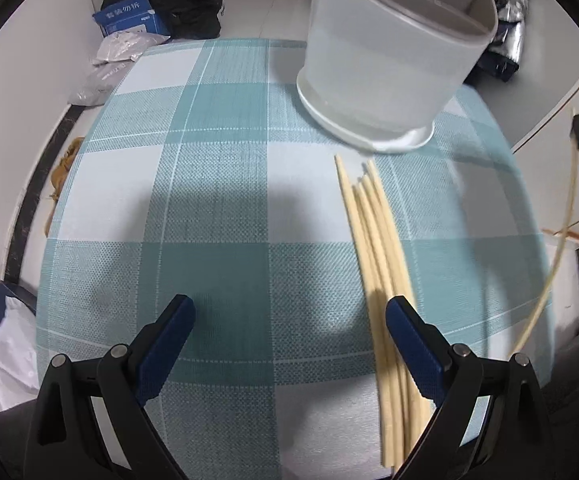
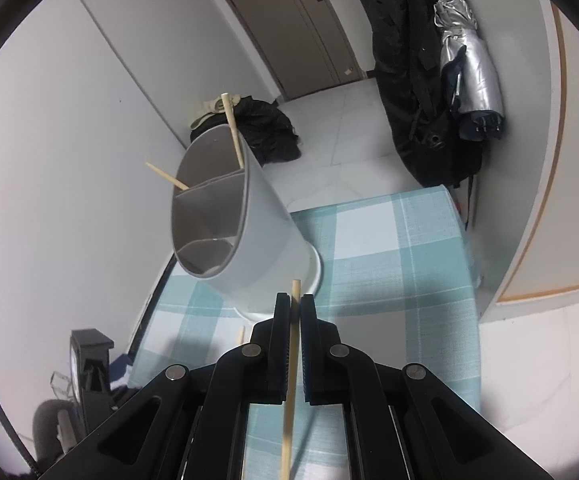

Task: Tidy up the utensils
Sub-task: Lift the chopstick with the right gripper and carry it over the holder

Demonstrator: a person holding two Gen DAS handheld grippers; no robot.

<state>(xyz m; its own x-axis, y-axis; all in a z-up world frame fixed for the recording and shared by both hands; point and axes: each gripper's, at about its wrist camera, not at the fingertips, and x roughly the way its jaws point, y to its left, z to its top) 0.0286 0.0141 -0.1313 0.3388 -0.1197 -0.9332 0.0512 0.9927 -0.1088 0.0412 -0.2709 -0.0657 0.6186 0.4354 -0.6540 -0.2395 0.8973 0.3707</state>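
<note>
I am holding the left gripper (image 1: 289, 320) low over the checked tablecloth (image 1: 217, 184), its blue-padded fingers (image 1: 169, 340) standing wide apart with only cloth between them. The loose bundle of chopsticks (image 1: 377, 264) is lying on the cloth just at the inner side of the right-hand finger, running forward from under that finger toward the utensil holder (image 1: 393, 48). The holder, a pale grey round tub with inner dividers, is standing ahead of these tongs and to the right, its base just beyond the chopstick tips.

I am keeping the right gripper (image 2: 295, 300) raised above the table, and its two fingers are pressed together on a single chopstick (image 2: 291, 380), which is passing lengthwise between the pads with its end poking out a little beyond the fingertips. From this view the holder (image 2: 225, 216) is sitting ahead and to the left of the tongs, looking tilted in the fisheye, with two chopsticks (image 2: 233, 136) already leaning out of its far compartments. The near compartment is showing no sticks.
</note>
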